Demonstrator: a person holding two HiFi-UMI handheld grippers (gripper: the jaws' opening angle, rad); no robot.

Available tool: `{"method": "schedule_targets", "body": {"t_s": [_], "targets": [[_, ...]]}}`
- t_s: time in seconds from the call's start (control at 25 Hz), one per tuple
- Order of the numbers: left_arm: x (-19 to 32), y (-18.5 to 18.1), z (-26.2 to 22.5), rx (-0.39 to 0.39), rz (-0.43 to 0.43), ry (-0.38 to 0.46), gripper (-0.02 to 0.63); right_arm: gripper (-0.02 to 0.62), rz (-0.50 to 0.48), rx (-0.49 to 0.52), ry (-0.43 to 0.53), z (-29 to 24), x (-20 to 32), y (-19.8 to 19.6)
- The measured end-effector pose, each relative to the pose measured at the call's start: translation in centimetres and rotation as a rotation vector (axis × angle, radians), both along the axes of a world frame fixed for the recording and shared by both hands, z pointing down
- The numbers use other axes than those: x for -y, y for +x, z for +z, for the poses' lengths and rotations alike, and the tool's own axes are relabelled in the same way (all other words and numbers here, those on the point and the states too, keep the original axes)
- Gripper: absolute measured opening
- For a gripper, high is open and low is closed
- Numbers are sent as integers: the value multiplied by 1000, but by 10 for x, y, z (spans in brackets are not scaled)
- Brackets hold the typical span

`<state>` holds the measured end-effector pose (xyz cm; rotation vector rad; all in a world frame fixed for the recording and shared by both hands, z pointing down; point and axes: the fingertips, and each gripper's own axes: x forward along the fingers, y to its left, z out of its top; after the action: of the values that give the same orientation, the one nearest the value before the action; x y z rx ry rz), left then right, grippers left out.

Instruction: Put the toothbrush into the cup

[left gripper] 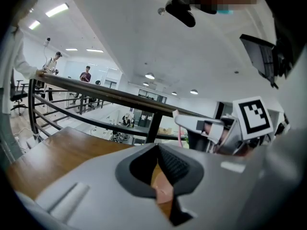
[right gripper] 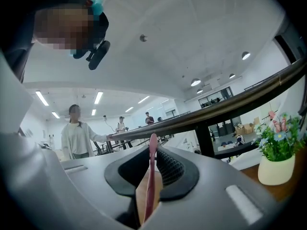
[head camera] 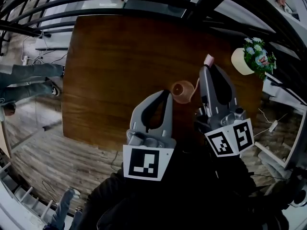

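The jaws of the right gripper (right gripper: 154, 148) are clamped on a pink toothbrush (right gripper: 150, 186). It lies lengthwise between the ribbed pads, and its end pokes out just past the jaw tips. In the head view that pink end is above the table (head camera: 115, 66), near the cup (head camera: 182, 91) and not in it.

The jaws of the left gripper (left gripper: 157, 146) are together at the tips with nothing between them. Only brown wood and a peach-toned surface show through the gap behind the tips.

The brown cup stands upright on the dark wooden table, between the two grippers' tips in the head view.

Each gripper carries a cube printed with a black-and-white square marker, one on the left (head camera: 143, 162) and one on the right (head camera: 230, 137).

A cream pot of flowers (head camera: 242, 61) stands at the table's right edge. A dark railing (right gripper: 230, 102) runs behind the table, and a person in a light top (right gripper: 76, 135) stands at it.
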<state>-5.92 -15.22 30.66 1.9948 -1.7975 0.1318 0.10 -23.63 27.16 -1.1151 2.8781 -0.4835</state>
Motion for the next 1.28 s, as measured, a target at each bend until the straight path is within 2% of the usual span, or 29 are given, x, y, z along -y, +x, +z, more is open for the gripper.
{"method": "schedule_targets", "body": {"t_s": [0.68, 1.28], "targets": [[1, -13, 40, -12, 1, -119, 9, 49, -24, -5, -90, 56, -5, -13], [5, 0, 50, -18, 36, -154, 9, 54, -13, -18, -135, 76, -11, 2]]}}
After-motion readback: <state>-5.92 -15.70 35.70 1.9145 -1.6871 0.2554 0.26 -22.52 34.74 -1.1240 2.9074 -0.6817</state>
